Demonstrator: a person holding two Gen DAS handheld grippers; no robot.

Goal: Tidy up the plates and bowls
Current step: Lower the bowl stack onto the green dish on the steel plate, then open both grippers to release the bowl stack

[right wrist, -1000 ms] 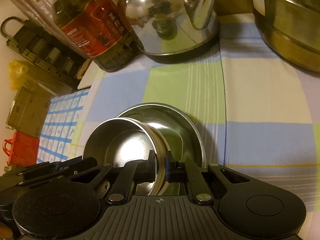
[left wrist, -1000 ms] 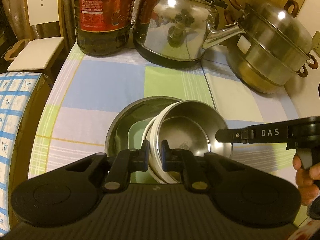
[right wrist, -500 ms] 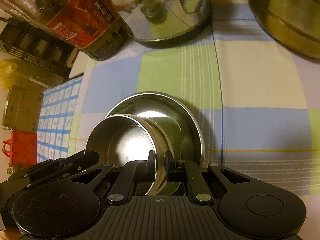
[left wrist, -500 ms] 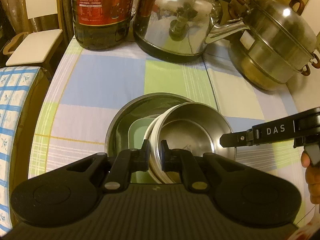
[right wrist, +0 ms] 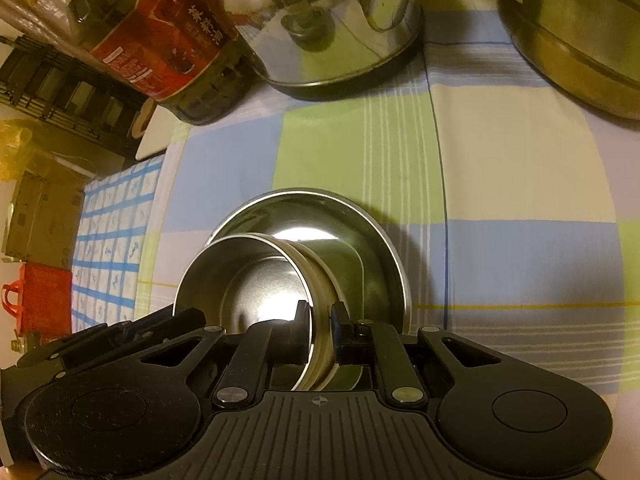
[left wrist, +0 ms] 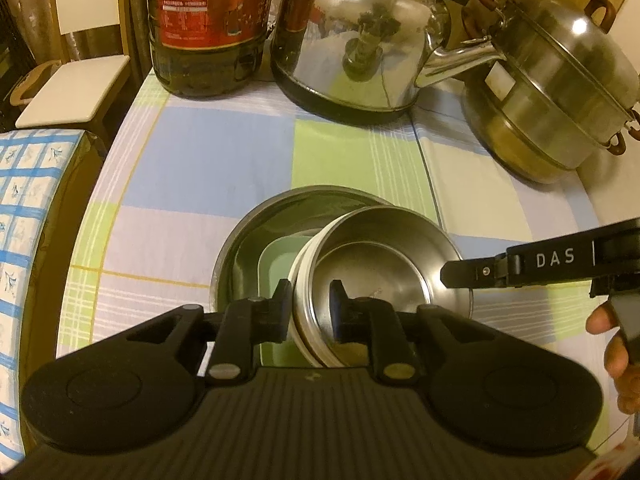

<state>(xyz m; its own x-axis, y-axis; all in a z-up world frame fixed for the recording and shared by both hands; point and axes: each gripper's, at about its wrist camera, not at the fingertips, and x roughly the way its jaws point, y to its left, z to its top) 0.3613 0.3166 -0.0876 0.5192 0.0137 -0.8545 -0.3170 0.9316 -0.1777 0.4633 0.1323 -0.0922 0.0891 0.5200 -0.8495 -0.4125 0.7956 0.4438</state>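
Left gripper [left wrist: 308, 307]: fingers straddle the near rim of the small steel bowl [left wrist: 384, 276], one outside the wall and one inside; a narrow gap shows on each side of the wall, so the jaws stand spread around the rim rather than clamped on it. Right gripper [right wrist: 320, 322]: fingers pressed on the opposite rim of the same bowl [right wrist: 248, 280], one inside, one outside, pinching the wall. In the left wrist view the right gripper [left wrist: 452, 278] enters from the right, its black body marked "DAS", with the person's right hand [left wrist: 618, 360] at the frame edge.

Small steel bowl: tilted, with a pale band around its outer wall, lying between the two grippers and partly inside the large steel bowl [left wrist: 256, 232]. It rests over a pale green dish [left wrist: 276, 264] that sits in the bottom of the large bowl [right wrist: 360, 232].

Surroundings: the large bowl stands on a checked tablecloth [left wrist: 200, 160] in blue, green and cream. At the far edge stand an oil bottle [left wrist: 208, 20] with a red label, a polished kettle [left wrist: 356, 36] and a stacked steamer pot [left wrist: 556, 96]. A white chair [left wrist: 76, 84] stands beyond the table's left corner.
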